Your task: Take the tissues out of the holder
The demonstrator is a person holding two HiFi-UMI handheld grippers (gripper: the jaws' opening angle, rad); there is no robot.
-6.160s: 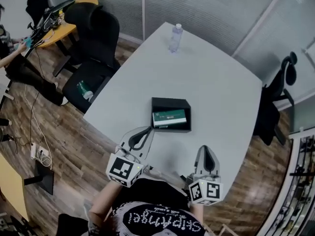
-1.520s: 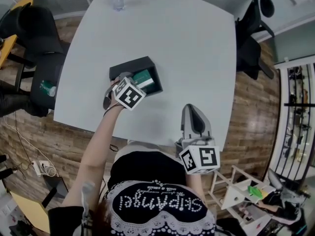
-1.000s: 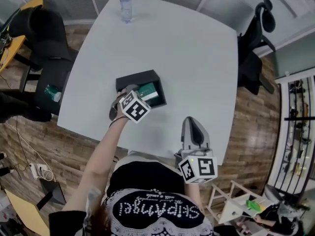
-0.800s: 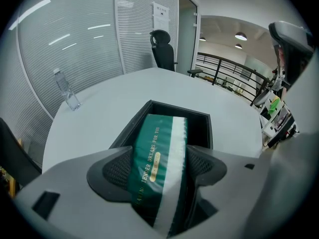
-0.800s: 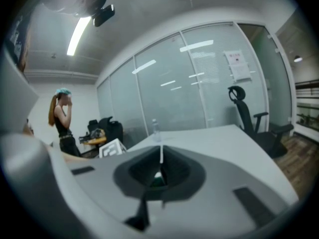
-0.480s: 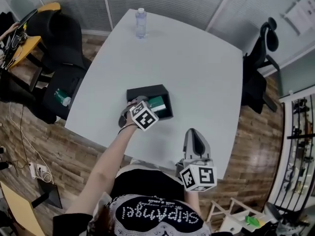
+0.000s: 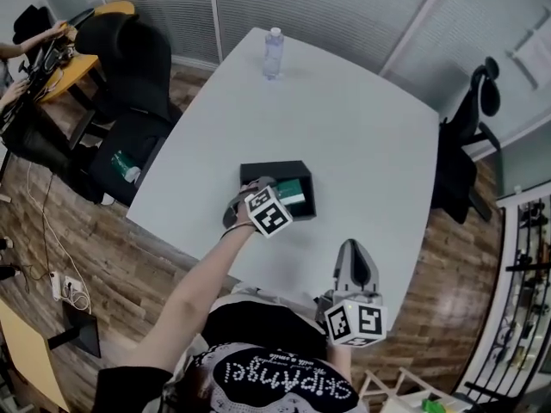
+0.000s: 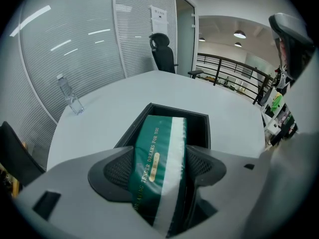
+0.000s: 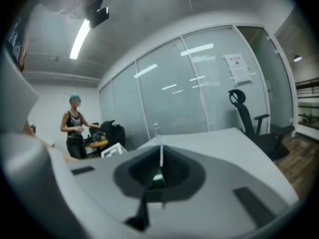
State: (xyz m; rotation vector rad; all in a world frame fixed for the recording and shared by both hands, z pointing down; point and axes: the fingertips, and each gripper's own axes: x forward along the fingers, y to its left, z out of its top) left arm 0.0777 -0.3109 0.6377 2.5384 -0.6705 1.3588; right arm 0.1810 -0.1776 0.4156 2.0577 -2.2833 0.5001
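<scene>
On the white table (image 7: pixel 362 127), the black holder (image 8: pixel 199 121) sits open, the green tissue pack (image 8: pixel 157 138) inside. Our left gripper (image 8: pixel 159 171) pinches the pack's near end, ready to lift it out. Our right gripper (image 9: pixel 160 159), jaws pressed together, idles at five o'clock.

The right gripper (image 9: pixel 160 156) had its jaws together, with only a thin slit between them. Beyond them lay a white table (image 9: pixel 224 138) with a water bottle (image 9: pixel 157 129) near its far edge. An office chair (image 9: pixel 249 118) stood to the table's right. A person (image 9: pixel 75 126) stood at far left, beside glass partitions (image 9: pixel 199 93).
</scene>
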